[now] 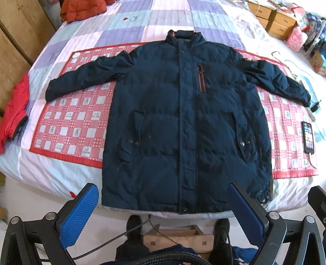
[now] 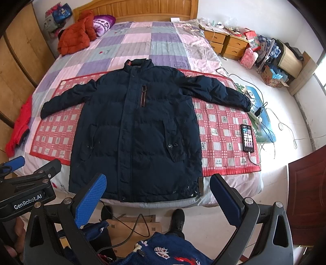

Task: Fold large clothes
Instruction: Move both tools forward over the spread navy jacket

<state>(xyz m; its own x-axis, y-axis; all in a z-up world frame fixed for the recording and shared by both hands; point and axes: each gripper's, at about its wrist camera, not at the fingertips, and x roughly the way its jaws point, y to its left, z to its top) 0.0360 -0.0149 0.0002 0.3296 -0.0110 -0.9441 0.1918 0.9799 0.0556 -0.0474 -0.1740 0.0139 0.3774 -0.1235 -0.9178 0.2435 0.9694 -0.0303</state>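
Navy padded jacket flat, sleeves spread, on red checked mat; left gripper, marked "GenRobot.AI", and right gripper both spread, empty.

You're facing a bed with a wooden headboard against a white wall. Beyond its right edge, wooden bedside drawers sit on a pale floor strewn with cables. A wooden wardrobe lines the left side; a dark door stands near right. Daylight fills the room.
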